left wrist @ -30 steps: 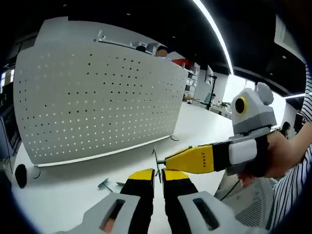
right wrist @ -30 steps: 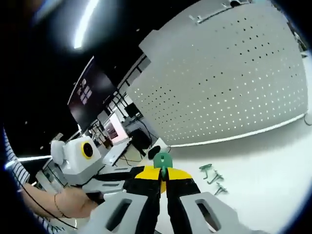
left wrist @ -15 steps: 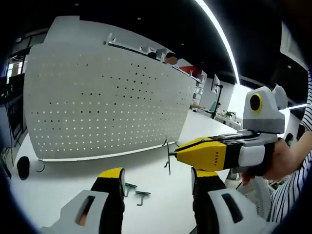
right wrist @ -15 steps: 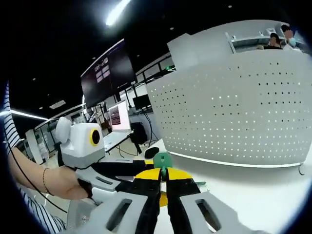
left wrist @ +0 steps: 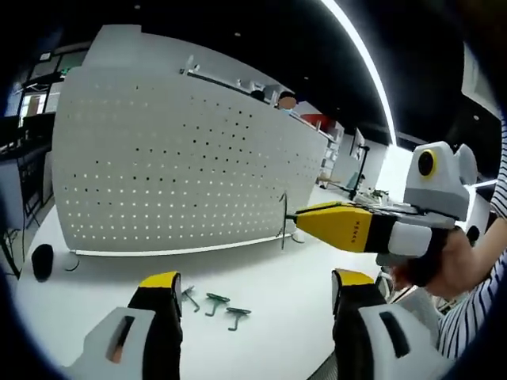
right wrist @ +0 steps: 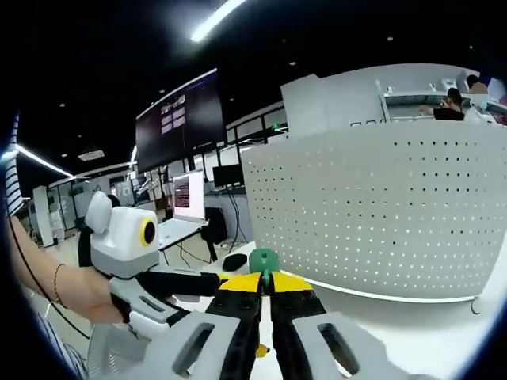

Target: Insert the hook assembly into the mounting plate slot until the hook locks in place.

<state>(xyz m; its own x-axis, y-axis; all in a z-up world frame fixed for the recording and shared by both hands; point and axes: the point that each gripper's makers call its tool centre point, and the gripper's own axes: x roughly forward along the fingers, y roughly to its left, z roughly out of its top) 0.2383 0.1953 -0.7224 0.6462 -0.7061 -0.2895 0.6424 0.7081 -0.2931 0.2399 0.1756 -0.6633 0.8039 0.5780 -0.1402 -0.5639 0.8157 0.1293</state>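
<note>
In the left gripper view, the white pegboard (left wrist: pixel 182 166) stood upright on the white desk (left wrist: pixel 261 277), and three green hooks (left wrist: pixel 212 301) lay loose on the desk in front of it, near its lower edge. The left hand-held gripper (left wrist: pixel 257 297) had its jaws spread wide with nothing between them; half a second earlier they were less far apart, and a second earlier they were nearly together. To the right of the pegboard, the right hand-held gripper (left wrist: pixel 295 215) came in from the side, held by a person's hand (left wrist: pixel 459 261), its yellow tips pinched on a thin dark hook (left wrist: pixel 284 221) that stood upright in front of the pegboard's right end. That hook sat higher against the pegboard than a second before.

In the right gripper view, the left hand-held gripper (right wrist: pixel 207 279) reached in from the left, and the right hand-held gripper (right wrist: pixel 266 286) stayed clamped on the hook's green head (right wrist: pixel 263 260), with the pegboard (right wrist: pixel 380 206) to the right, apart from it.
</note>
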